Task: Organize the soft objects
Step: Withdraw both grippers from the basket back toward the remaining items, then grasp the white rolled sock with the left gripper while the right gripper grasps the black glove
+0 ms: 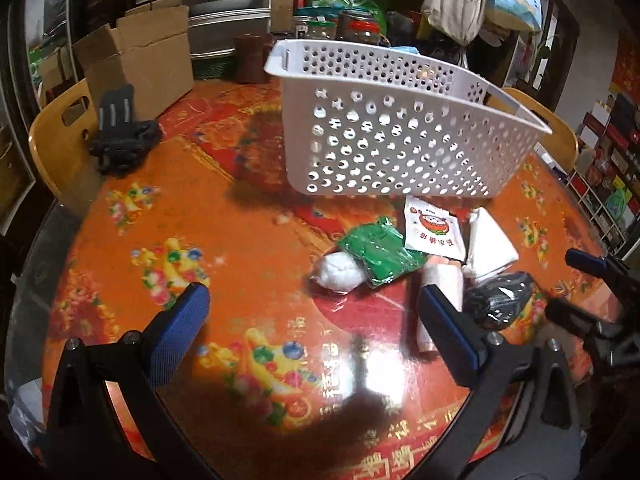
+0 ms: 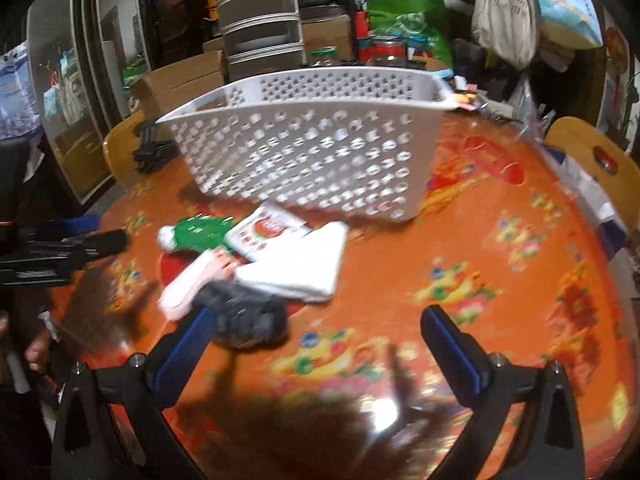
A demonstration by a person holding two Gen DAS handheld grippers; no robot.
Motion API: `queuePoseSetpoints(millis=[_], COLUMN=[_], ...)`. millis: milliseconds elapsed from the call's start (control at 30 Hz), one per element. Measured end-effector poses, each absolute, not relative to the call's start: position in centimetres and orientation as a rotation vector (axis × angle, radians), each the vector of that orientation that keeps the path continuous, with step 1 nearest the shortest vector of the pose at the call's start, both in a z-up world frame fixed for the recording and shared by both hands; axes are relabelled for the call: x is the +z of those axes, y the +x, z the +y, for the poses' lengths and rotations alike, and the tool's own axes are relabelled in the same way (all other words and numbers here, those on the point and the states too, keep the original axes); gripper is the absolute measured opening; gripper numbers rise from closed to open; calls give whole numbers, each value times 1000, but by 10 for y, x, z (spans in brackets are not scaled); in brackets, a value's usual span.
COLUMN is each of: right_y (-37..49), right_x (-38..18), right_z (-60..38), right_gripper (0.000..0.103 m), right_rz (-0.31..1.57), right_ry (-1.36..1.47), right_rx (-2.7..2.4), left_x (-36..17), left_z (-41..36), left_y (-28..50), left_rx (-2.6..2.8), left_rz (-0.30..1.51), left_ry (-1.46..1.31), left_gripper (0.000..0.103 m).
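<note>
Right wrist view is smeared with blur, so your right gripper (image 2: pixel 316 328) shows only as spread jaws holding nothing, its left finger hiding part of the dark grey bundle (image 2: pixel 250 322). Your left gripper (image 1: pixel 316 312) is spread too, its right finger covering some of the pink roll (image 1: pixel 440 280). Beyond lie a green packet (image 1: pixel 378 254), white roll (image 1: pixel 340 272), printed sachet (image 1: pixel 432 228) and folded white cloth (image 1: pixel 490 246), clustered mid-table (image 1: pixel 120 272) just before the perforated white plastic basket (image 1: pixel 400 148).
</note>
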State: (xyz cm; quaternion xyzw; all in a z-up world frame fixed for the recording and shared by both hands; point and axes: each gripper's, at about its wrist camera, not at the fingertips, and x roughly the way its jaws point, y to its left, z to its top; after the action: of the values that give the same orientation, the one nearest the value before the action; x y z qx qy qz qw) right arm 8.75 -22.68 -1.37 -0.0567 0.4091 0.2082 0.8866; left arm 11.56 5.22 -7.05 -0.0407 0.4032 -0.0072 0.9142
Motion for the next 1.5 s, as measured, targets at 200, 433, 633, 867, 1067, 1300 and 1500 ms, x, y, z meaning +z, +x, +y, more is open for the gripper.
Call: queuePoseSetpoints(millis=[200, 433, 633, 867, 1067, 1300, 1500], right_y=[87, 88, 91, 91, 90, 87, 85], right_x=[-25, -35, -38, -36, -29, -23, -17], right_z=[-210, -186, -180, -191, -206, -213, -220], right_gripper=[102, 83, 64, 60, 61, 60, 60], right_rz=[871, 882, 885, 875, 858, 844, 827], right_ry=[-100, -134, -133, -125, -105, -115, -116], right_rx=[474, 494, 492, 473, 465, 463, 461], left_x=[-86, -99, -107, -112, -112, -108, -99], left_z=[48, 47, 41, 35, 30, 27, 38], left_y=[126, 138, 149, 157, 159, 143, 127], left_rx=[-20, -16, -19, -25, -41, -61, -50], left_rz=[840, 863, 878, 894, 888, 867, 818], left_ry=[-89, -62, -27, -13, -1, -2, -30], left_gripper=[103, 103, 101, 84, 67, 29, 25])
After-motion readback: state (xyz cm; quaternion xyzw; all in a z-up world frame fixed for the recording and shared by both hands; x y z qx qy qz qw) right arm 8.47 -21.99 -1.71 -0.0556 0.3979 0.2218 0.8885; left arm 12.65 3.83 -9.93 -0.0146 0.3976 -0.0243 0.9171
